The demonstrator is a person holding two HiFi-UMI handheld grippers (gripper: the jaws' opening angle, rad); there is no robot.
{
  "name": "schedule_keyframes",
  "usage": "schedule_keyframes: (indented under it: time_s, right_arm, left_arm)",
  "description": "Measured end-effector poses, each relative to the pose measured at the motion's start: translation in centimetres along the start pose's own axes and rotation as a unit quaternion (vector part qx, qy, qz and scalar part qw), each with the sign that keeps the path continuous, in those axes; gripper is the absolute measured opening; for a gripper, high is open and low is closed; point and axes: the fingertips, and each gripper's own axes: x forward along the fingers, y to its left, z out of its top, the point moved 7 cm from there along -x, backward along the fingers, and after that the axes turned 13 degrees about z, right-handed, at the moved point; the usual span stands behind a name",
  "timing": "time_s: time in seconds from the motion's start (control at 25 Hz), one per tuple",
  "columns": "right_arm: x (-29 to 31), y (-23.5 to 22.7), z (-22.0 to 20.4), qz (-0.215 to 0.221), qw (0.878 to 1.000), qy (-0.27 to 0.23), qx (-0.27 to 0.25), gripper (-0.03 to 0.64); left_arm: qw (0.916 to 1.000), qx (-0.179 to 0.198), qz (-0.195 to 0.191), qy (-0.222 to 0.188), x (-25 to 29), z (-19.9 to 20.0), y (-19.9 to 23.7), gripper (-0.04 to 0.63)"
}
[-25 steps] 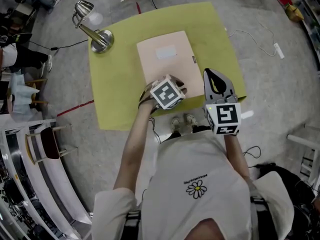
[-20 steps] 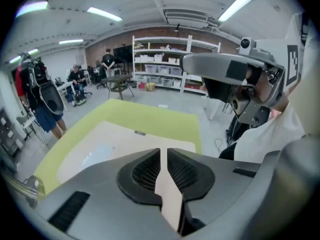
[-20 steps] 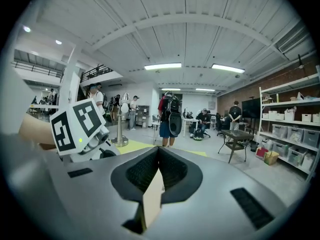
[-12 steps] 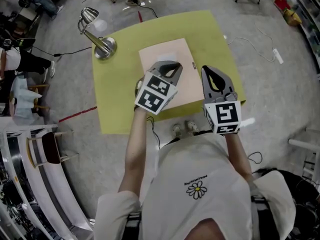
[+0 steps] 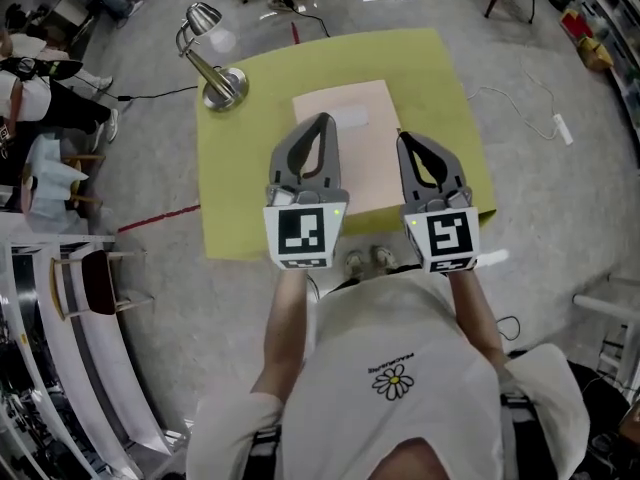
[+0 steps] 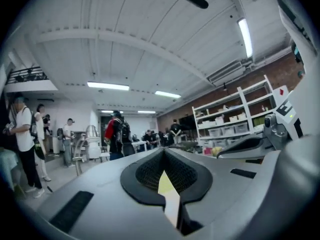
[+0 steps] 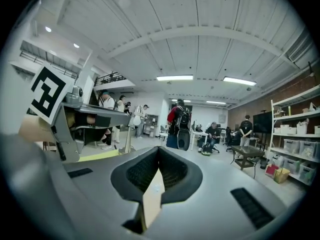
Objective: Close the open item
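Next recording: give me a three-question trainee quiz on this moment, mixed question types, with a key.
1. True or false: the left hand-held gripper is shut on the beige folder.
2. What stands at the yellow table's far left corner? A) desk lamp B) mug C) box
3. Fill in: the folder lies ___ (open or closed).
Key: 1 false; 2 A; 3 closed.

Pale pink folder (image 5: 362,138), closed, flat, centred on yellow-green table (image 5: 240,168)
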Motion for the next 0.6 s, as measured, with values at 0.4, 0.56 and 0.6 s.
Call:
schedule_keyframes:
  time_s: [0.4, 0.56, 0.6]
  right_arm:
    - [0.7, 1.3, 0.3, 0.021, 1.000, -0.017, 0.000, 0.012]
    - [0.9, 1.5, 0.0, 0.027, 1.000, -0.014, 0.006, 0.012]
    - [1.0, 1.6, 0.0, 0.028, 0.999, -0.014, 0.000, 0.012]
  left_arm:
    - [0.9859, -0.084, 0.143, -0.016, -5.6, -2.2, 2.9, 0.014]
    - [0.9856, -0.070, 0.153, -0.014, -5.9, -2.2, 3.3, 0.014]
    - [0.9856, -0.066, 0.155, -0.015, -5.9, -2.2, 3.3, 0.014]
